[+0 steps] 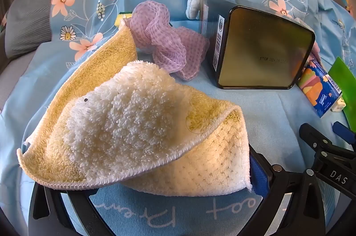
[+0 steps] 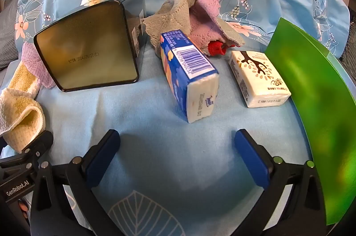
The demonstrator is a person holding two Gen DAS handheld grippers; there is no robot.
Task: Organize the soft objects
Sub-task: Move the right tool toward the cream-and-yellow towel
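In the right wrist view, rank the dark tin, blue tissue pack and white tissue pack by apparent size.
1. dark tin
2. blue tissue pack
3. white tissue pack
The blue pack's lead is unsure; it lies nearer the camera.

Blue floral bedsheet (image 2: 155,107), grey pillow (image 1: 29,20)

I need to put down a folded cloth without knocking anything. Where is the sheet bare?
Bare: the blue sheet between the right gripper, dark tin and blue tissue pack. A narrow strip separates that pack from the white tissue pack. Crowded: behind the packs, around the grey-and-pink cloth pile, and beside the green folder.
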